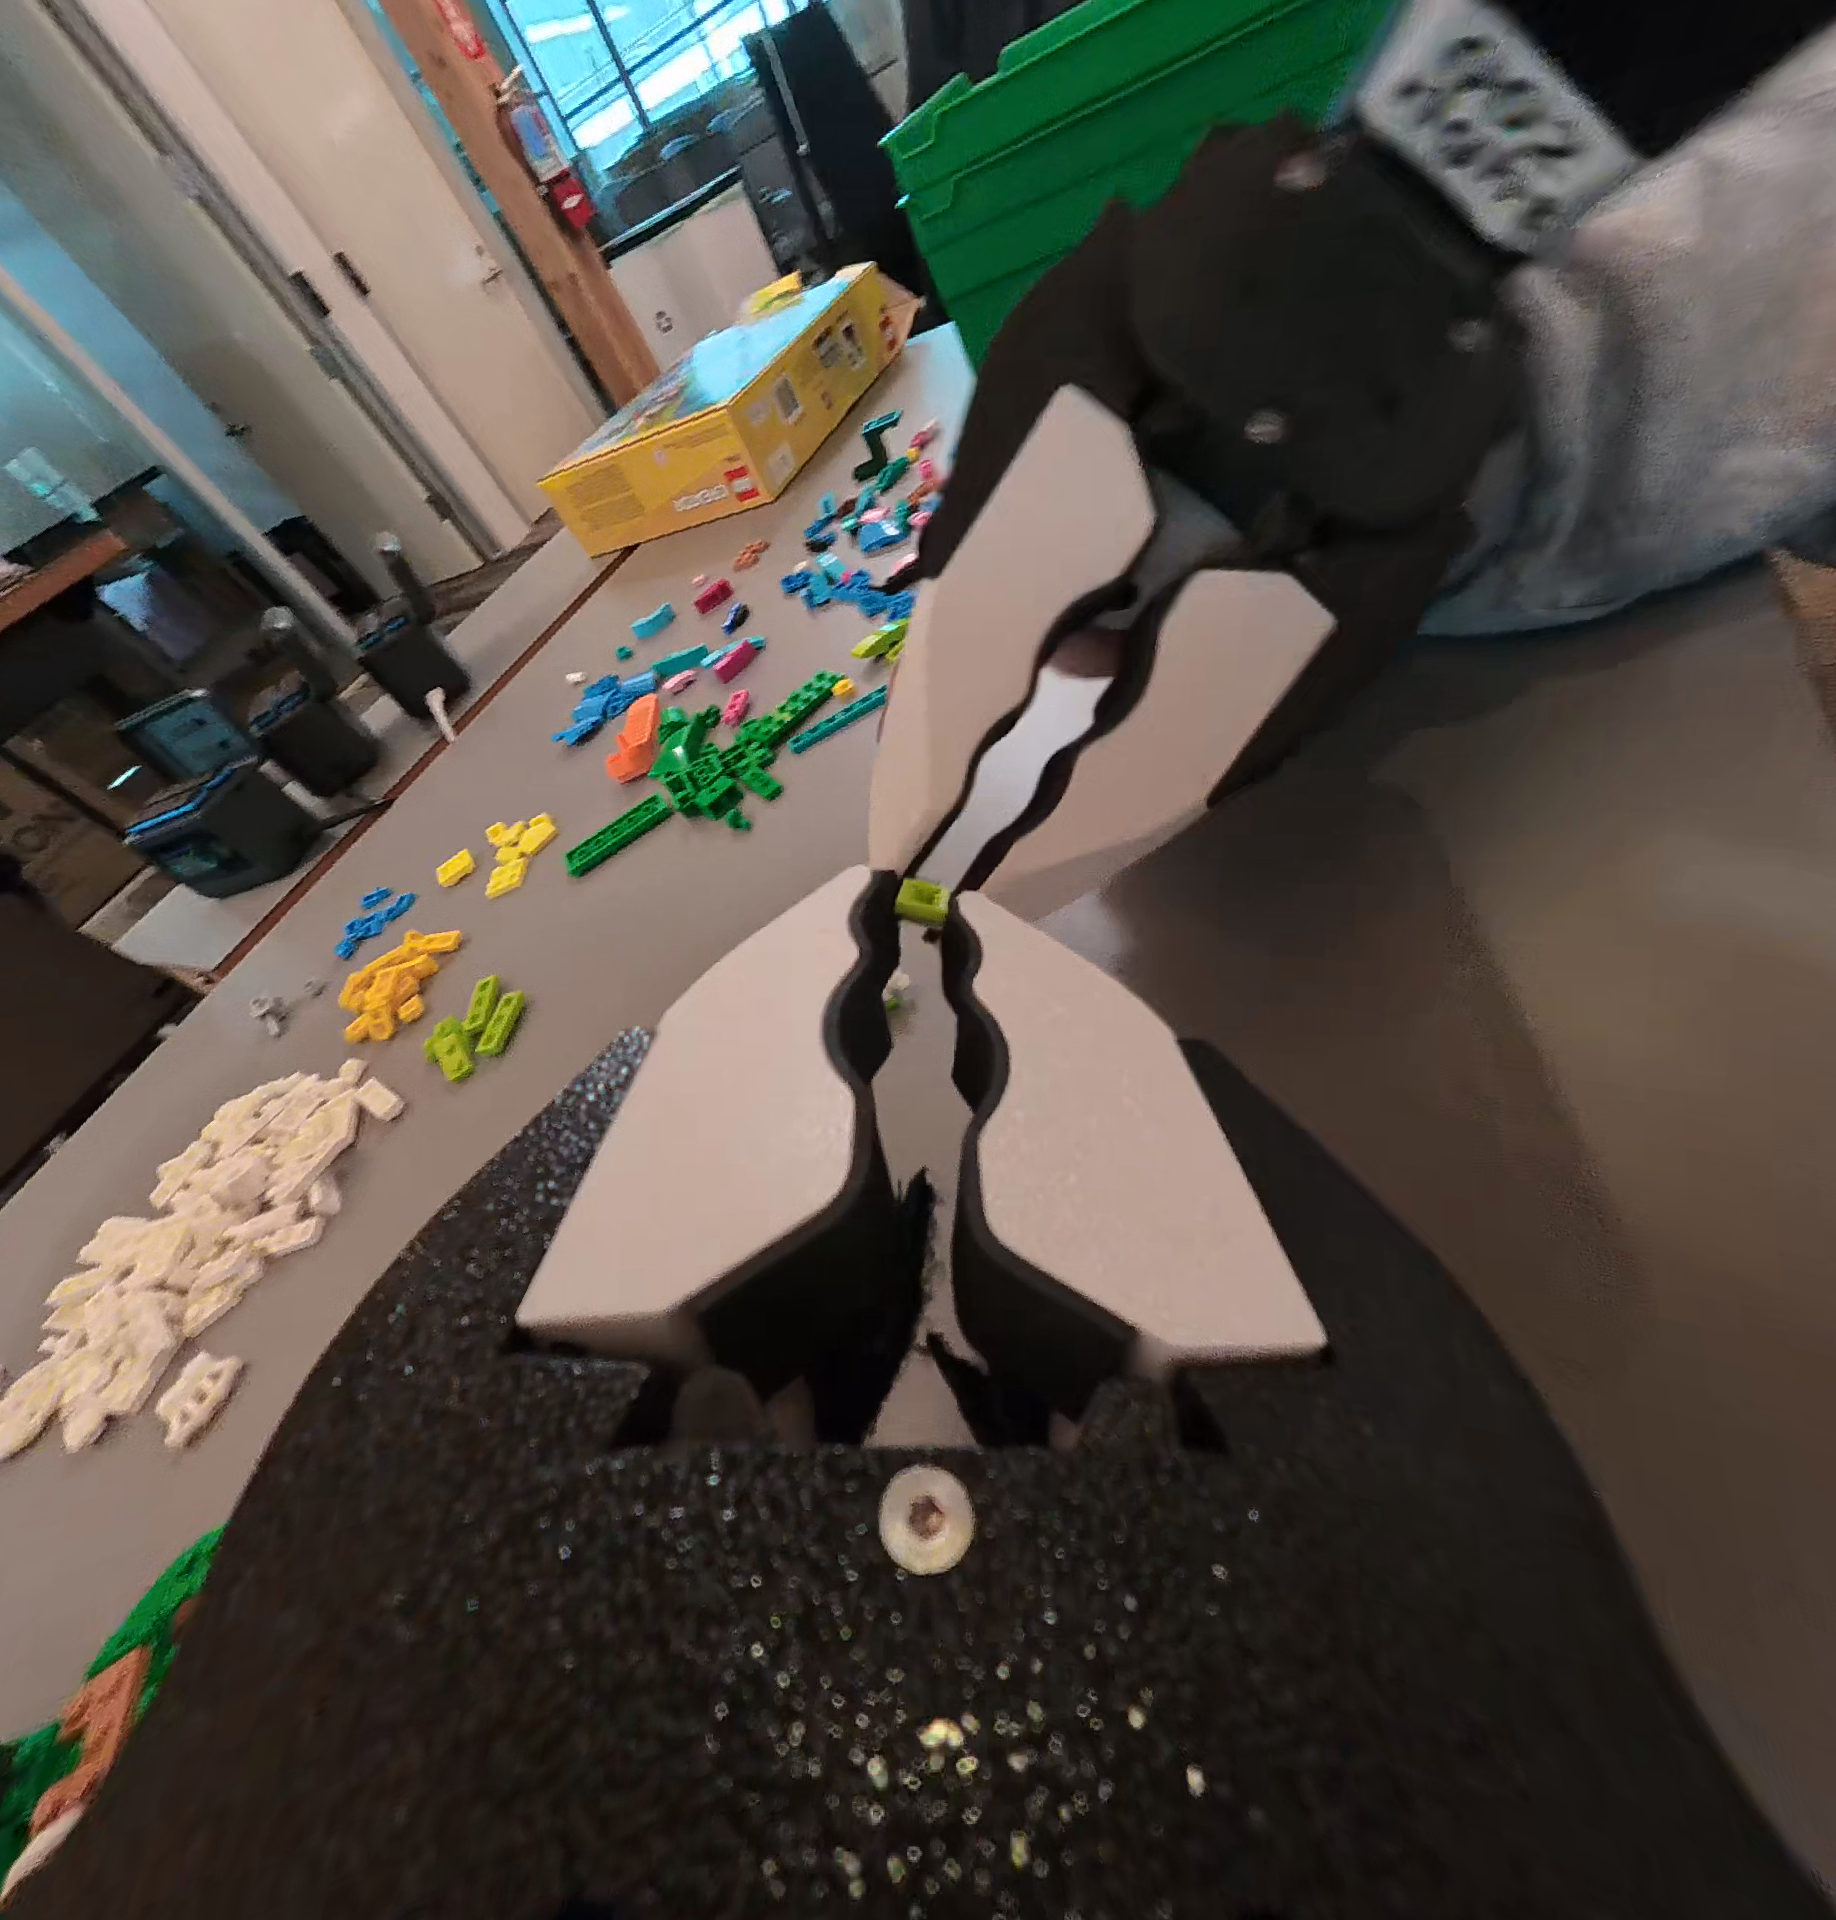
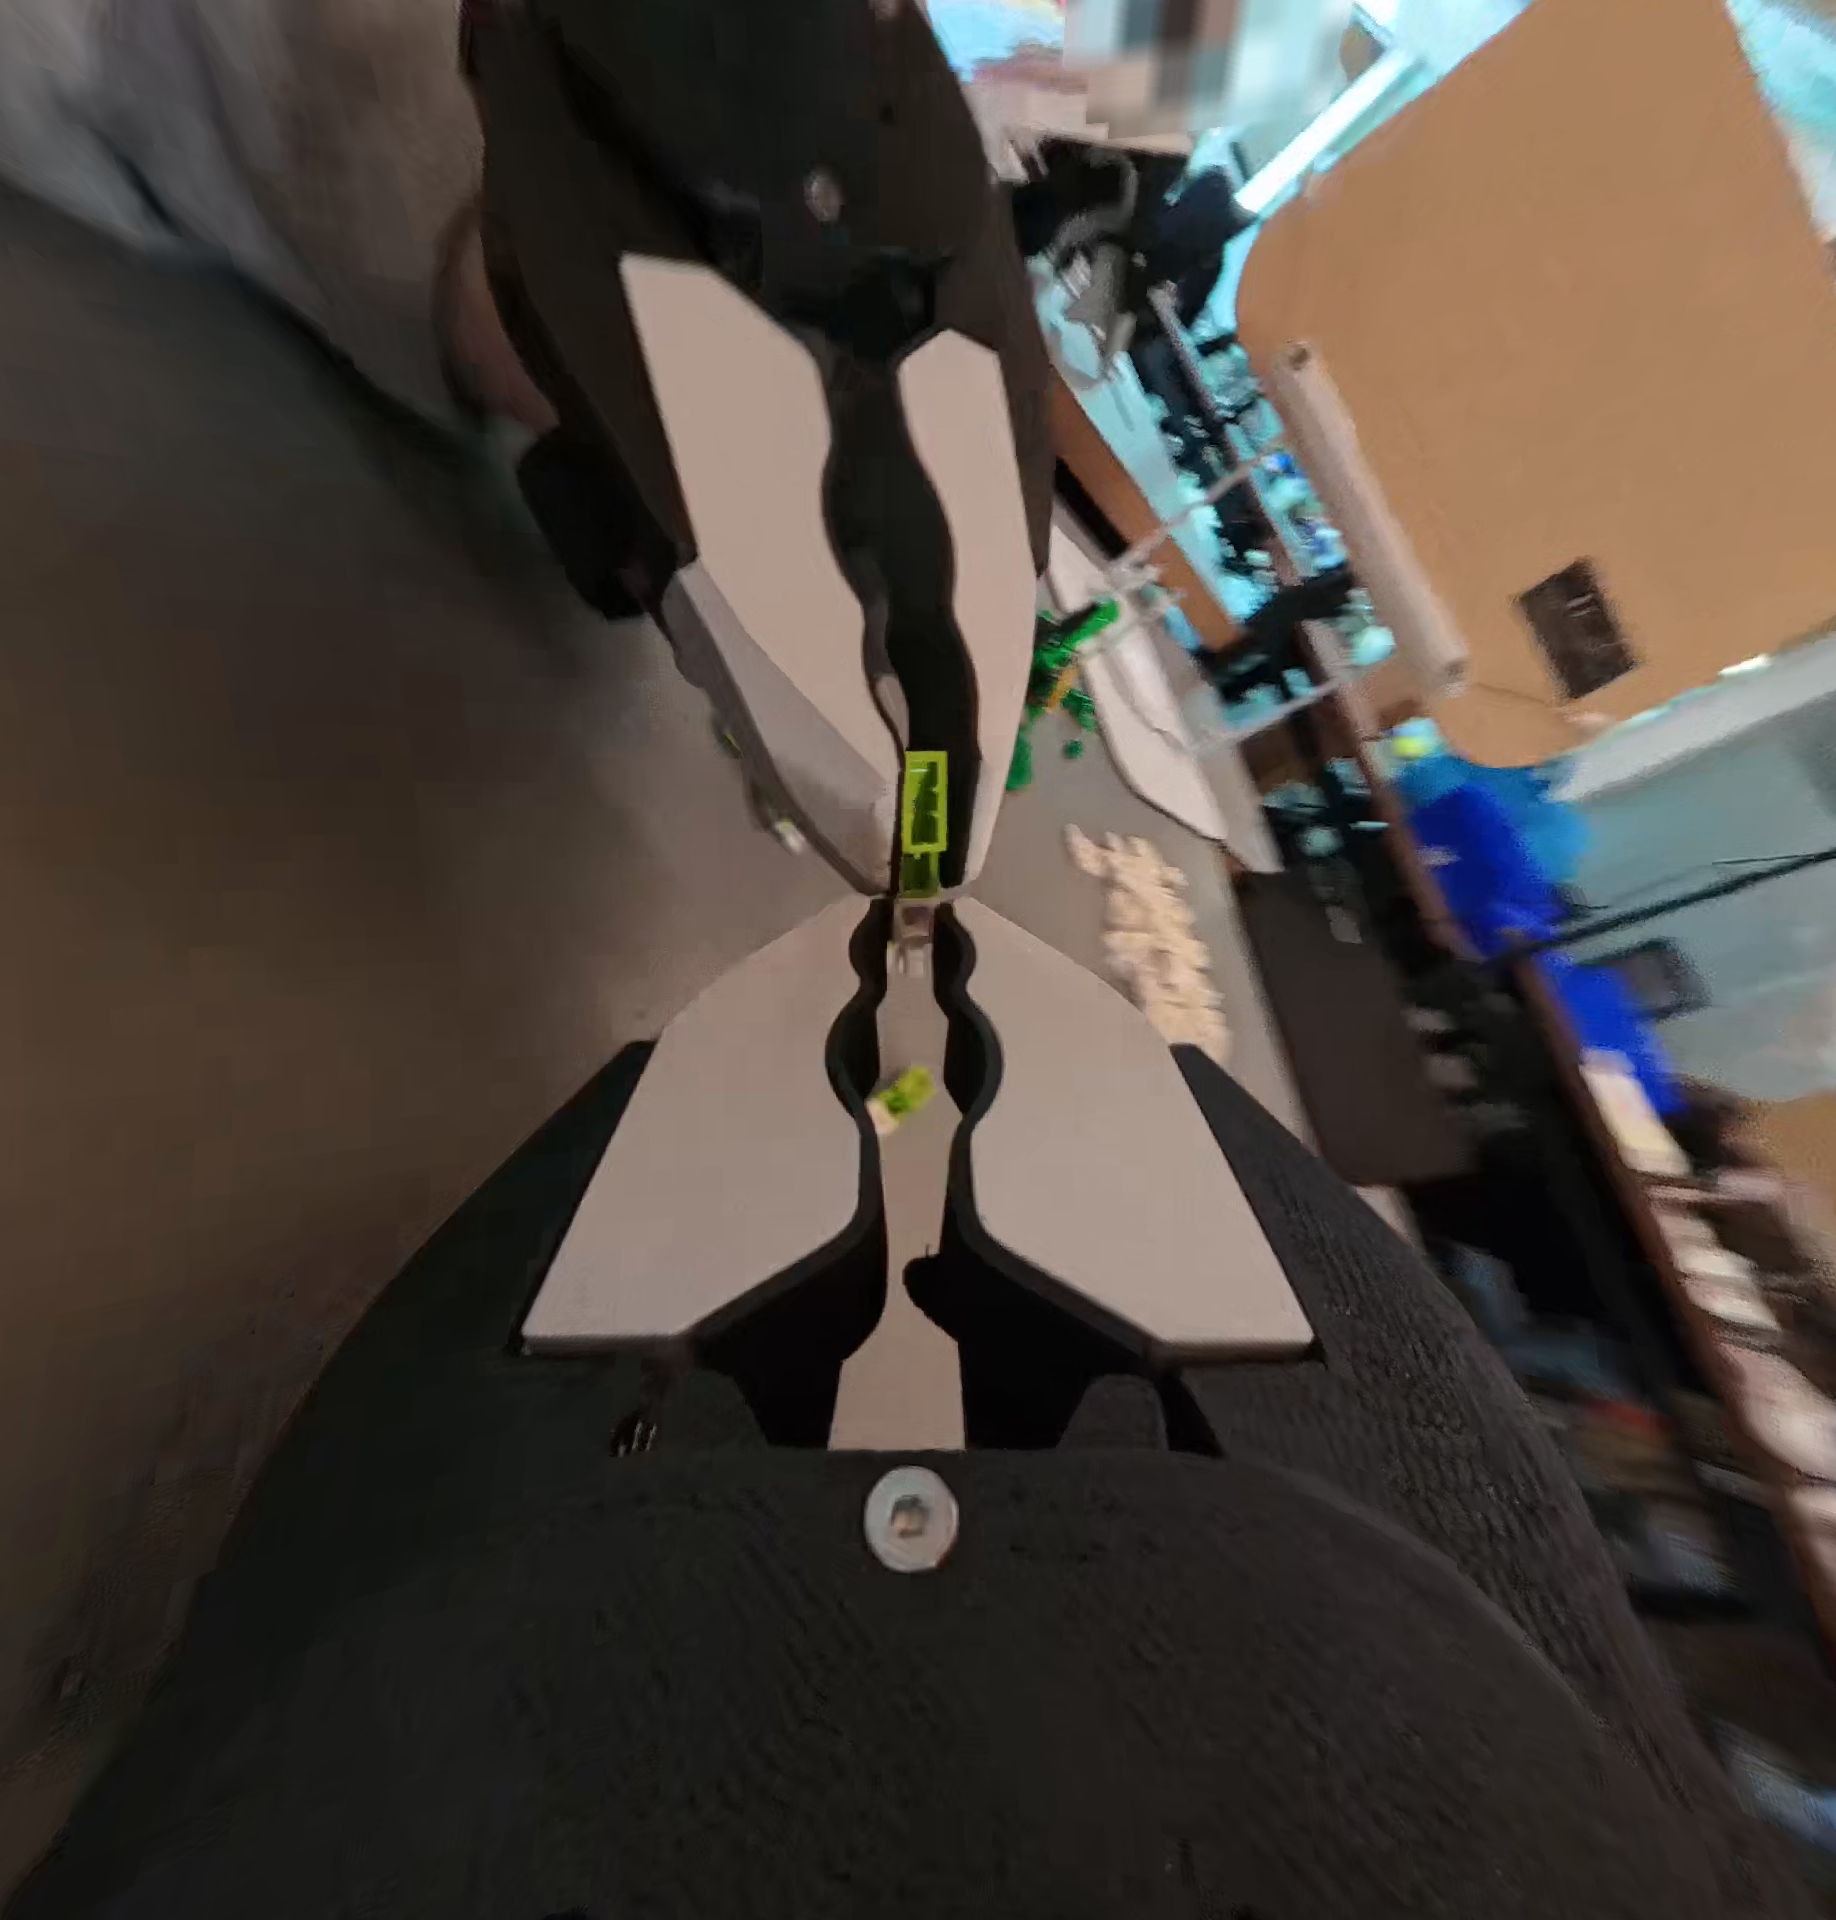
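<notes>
Between both grippers' meeting fingertips, 1 lime brick, clamped.

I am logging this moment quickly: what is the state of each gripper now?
Left gripper: shut on a lime green brick.
Right gripper: shut on a small pale piece, tip to tip with the left.

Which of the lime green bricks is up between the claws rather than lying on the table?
The small lime brick, pinched at the left claw tips where both claws meet. The other lime bricks lie loose on the table beside the yellow pile.
</notes>
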The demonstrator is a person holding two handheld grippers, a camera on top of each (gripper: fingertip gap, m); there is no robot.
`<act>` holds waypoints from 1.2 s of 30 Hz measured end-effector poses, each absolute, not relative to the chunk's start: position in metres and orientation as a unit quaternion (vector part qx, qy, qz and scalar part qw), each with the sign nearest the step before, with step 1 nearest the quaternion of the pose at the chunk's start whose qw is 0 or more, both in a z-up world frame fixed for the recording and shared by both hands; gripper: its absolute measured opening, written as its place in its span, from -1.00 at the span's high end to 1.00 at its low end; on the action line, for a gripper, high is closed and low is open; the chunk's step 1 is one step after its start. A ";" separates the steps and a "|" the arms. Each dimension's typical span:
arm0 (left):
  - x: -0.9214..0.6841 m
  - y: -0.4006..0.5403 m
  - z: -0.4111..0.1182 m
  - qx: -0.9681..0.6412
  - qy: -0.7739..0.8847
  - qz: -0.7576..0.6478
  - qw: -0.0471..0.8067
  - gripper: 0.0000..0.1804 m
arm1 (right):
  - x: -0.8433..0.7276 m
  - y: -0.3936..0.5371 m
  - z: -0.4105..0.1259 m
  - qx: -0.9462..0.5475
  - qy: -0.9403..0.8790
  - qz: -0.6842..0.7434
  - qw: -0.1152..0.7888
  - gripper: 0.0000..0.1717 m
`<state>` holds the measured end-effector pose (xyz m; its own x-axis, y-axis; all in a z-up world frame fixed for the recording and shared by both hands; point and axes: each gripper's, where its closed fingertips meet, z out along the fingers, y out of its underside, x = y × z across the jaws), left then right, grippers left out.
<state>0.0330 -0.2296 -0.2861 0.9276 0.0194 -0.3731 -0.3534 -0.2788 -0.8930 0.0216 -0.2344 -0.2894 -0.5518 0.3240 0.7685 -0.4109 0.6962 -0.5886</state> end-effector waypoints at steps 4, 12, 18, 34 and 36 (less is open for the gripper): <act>0.025 -0.230 -0.281 -0.780 0.075 0.182 0.594 0.90 | 0.015 -0.231 -0.280 0.078 -0.750 0.271 0.599 0.93; 0.027 -0.231 -0.271 -0.757 0.065 0.183 0.624 0.90 | 0.018 -0.232 -0.269 0.115 -0.706 0.233 0.659 0.92; 0.030 -0.229 -0.267 -0.736 0.050 0.174 0.653 0.86 | 0.020 -0.232 -0.262 0.151 -0.658 0.227 0.702 0.92; 0.032 -0.226 -0.268 -0.741 0.042 0.162 0.650 0.90 | 0.021 -0.234 -0.267 0.157 -0.654 0.249 0.697 0.90; 0.024 -0.228 -0.274 -0.750 0.061 0.227 0.618 0.91 | 0.015 -0.230 -0.270 0.105 -0.683 0.288 0.663 0.82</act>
